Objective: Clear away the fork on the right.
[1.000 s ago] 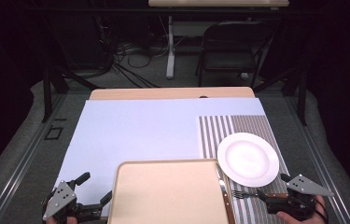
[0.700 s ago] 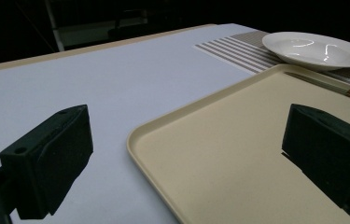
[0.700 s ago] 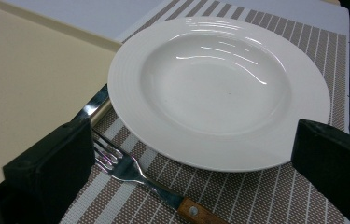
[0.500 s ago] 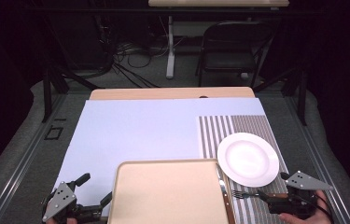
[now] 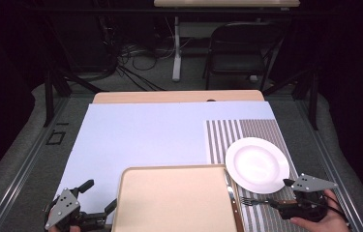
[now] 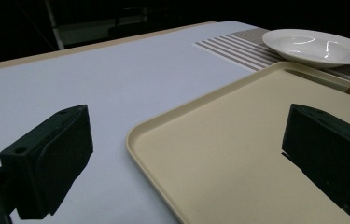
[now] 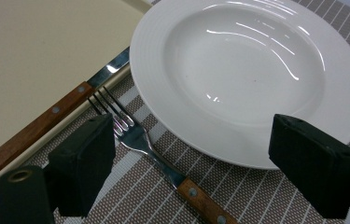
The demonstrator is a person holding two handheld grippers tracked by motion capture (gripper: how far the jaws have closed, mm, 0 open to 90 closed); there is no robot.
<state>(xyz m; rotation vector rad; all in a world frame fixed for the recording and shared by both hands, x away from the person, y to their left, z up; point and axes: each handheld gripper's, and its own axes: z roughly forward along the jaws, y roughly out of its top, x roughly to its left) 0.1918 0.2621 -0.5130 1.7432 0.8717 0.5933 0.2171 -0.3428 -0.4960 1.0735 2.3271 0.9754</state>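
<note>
From the high view I see my left tool [image 5: 97, 205] at the near left corner of the counter [image 5: 145, 135], its jaws spread wide around the corner of the beige tray [image 5: 174, 198], which holds nothing. My right tool [image 5: 278, 191] sits at the near right, over the striped placemat [image 5: 261, 128]; its body hides the fork's handle, and only the tines of the fork [image 5: 251, 201] poke out toward the tray. The white plate [image 5: 257, 165] lies on the mat just beyond, with nothing on it. Both my hands are cut off by the lower edge.

In the left gripper view, the left tool [image 6: 186, 158] stands open, gripping nothing, one jaw over the tray [image 6: 238, 154].

In the right gripper view, the right tool [image 7: 191, 163] has just been closing but remains wide, pads off everything; the fork [image 7: 149, 149] lies between its jaws, the plate [image 7: 247, 74] just beside. A wooden-handled knife [image 7: 46, 121] lies along the tray's edge, its blade tip hidden under the plate.
</note>
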